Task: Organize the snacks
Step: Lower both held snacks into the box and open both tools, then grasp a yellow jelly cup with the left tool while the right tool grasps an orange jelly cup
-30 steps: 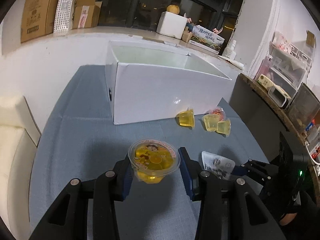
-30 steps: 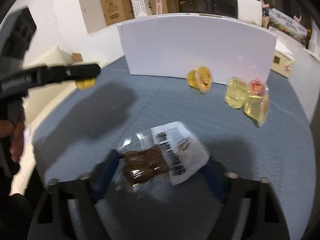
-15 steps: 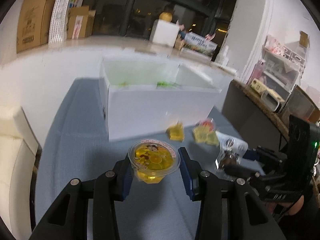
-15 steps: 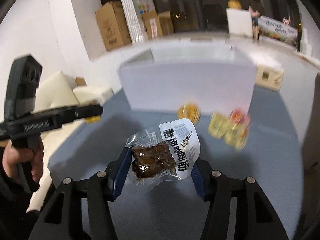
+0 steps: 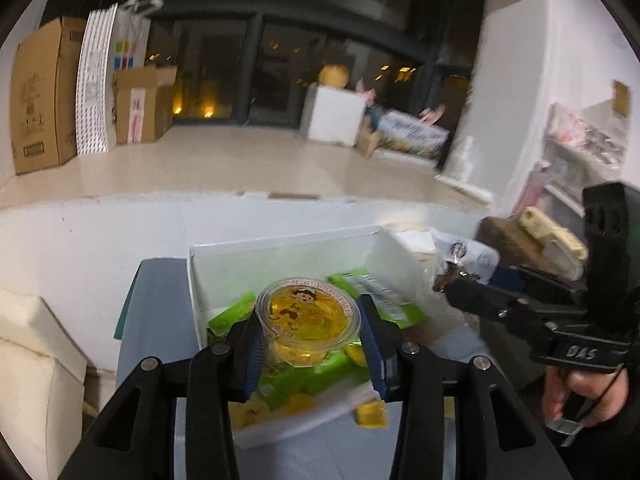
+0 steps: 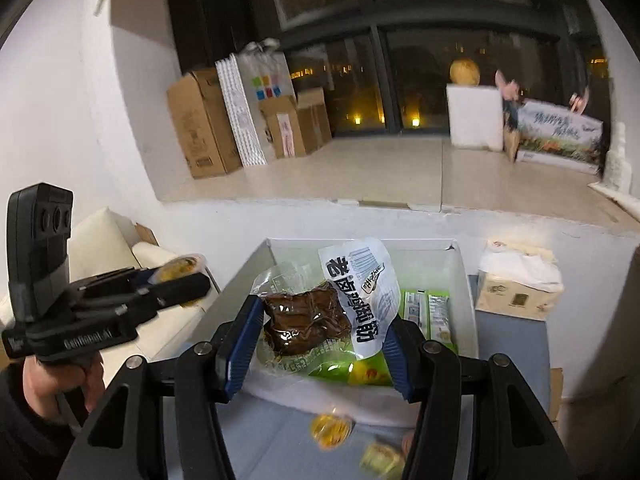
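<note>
Left wrist view: the left gripper (image 5: 308, 338) pinches the jelly cup (image 5: 307, 318) at frame centre, now above the open white box (image 5: 280, 250) instead of before it. The right gripper (image 6: 318, 344) pinches the meat packet (image 6: 332, 308), also raised over that box.

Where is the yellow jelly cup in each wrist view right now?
Left wrist: jelly cup at lower centre, clamped in the left gripper.
Right wrist: jelly cup at far left, in that gripper, mostly hidden.
Shared landmark: white box holding green packets.
</note>
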Demonstrator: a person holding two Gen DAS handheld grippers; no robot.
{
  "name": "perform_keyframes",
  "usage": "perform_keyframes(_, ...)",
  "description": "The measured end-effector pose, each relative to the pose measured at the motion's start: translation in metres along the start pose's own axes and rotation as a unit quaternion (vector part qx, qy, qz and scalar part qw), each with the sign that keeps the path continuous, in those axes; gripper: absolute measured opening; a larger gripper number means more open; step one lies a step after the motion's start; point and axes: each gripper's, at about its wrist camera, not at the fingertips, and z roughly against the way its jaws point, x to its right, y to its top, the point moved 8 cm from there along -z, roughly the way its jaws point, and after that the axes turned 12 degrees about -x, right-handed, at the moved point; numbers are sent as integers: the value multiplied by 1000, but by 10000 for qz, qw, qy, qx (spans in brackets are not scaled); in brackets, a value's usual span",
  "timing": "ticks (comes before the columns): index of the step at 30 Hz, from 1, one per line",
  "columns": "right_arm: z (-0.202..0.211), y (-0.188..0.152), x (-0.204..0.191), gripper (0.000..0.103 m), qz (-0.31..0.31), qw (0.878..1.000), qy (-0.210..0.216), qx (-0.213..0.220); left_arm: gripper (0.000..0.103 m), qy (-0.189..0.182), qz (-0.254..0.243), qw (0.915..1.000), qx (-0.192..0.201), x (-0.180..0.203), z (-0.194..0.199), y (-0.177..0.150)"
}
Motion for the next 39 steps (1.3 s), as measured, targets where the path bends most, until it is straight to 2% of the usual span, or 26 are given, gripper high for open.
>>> perform_keyframes(1, -9, 2, 5, 67, -61, 9999, -52, -102, 57, 104, 92, 9998, -155, -8, -16, 2)
perform_keyframes(2, -21, 4, 11, 71, -132, 9995, -177, -206, 82, 204, 157, 9993, -261, -14, -26, 1)
perform_keyframes(3, -29, 4, 15, 79, -165, 9992, -233, -285, 94, 317, 211, 9987, -344, -19, -34, -1)
perform_keyframes(4, -34, 3, 20, 86, -216, 9989, -275, -328, 103, 416, 278, 9981, -369, -25, -41, -2)
perform_keyframes(5, -36, 1, 25, 94, -311, 9986, -290, -318, 103, 415, 341, 9976, -430, -29, -46, -6)
perform_keyframes(7, -37, -6, 36, 95, -549, 9978, -152, -342, 103, 370, 416, 9966, -601, -32, -51, -15)
perform_keyframes(9, -35, -12, 44, 97, -723, 9966, -140, -358, 103, 431, 396, 9967, -560, -34, -48, -21)
perform_keyframes(11, -27, -16, 49, 103, -729, 9969, -169, -254, 103, 471, 379, 9967, -539, -34, -43, -24)
perform_keyframes(20, 38, -31, 34, 103, -481, 9983, 6, 313, 103, 346, 125, 9992, -172, -5, -2, -24)
perform_keyframes(25, 67, -78, 31, 103, -559, 9971, 97, 517, 103, -23, -179, 9998, -39, 26, 23, -61)
perform_keyframes(28, 64, -115, 36, 103, -720, 9968, 16, 350, 103, 99, -130, 9998, 79, 35, 32, -94)
perform_keyframes(31, 48, -157, 44, 103, -828, 9964, -185, 31, 103, -3, -43, 9999, -96, 42, 27, -122)
perform_keyframes(33, 33, -181, 49, 103, -889, 9958, -85, -218, 103, 17, -30, 9997, -251, 45, 21, -140)
perform_keyframes(35, 18, -195, 54, 103, -918, 9949, -39, -412, 103, -9, 2, 9992, -395, 47, 14, -153)
perform_keyframes(39, -6, -195, 63, 103, -805, 9950, 61, -596, 103, -36, -40, 9984, -564, 50, 5, -169)
